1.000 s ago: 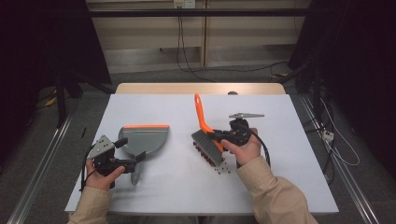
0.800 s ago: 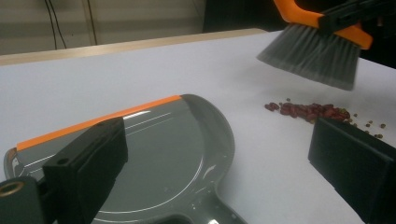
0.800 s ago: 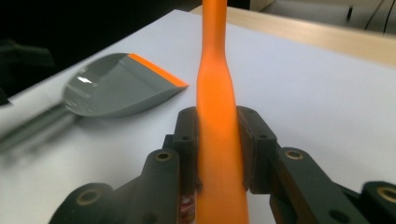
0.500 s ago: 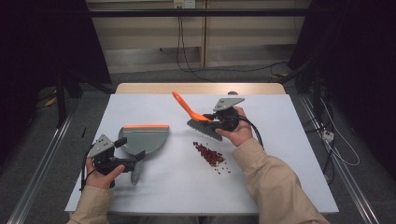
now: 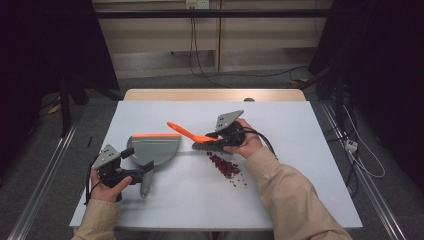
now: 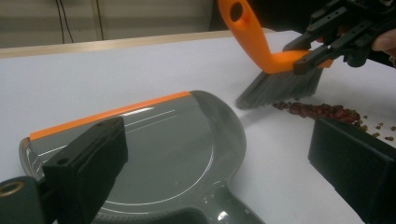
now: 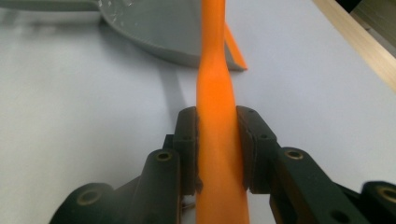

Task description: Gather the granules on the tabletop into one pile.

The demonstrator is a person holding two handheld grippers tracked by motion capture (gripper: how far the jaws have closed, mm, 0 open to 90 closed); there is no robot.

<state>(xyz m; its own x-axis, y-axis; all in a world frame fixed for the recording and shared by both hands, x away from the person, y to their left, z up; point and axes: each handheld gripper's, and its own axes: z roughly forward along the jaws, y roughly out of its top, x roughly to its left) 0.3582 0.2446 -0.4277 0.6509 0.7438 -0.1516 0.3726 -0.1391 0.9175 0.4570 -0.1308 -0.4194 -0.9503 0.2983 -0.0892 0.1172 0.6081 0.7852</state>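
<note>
A grey dustpan [image 5: 152,146] with an orange front lip lies flat on the white table [image 5: 300,200]; the left gripper view shows its pan [image 6: 177,149] up close. My left gripper [image 5: 137,161] [image 6: 219,140] is open, its jaws wide on either side of the dustpan's neck without touching it. My right gripper [image 5: 212,138] [image 7: 217,126] [image 6: 317,46] is shut on the orange handle of a brush [image 5: 187,133] [image 7: 215,70]. The grey bristles [image 6: 280,88] rest on the table at the far edge of a pile of dark red beans [image 5: 225,166] [image 6: 322,111].
A few loose beans [image 5: 240,181] lie scattered toward the near side of the pile. The wooden table edge [image 5: 215,94] runs along the back. Cables [image 5: 360,160] trail off the right side, and metal rails flank the table on the floor.
My right gripper has carried the brush from over the beans toward the back, tipped its handle from upright down toward the dustpan, and lowered the bristles to the pile's far edge. The left gripper has stayed put.
</note>
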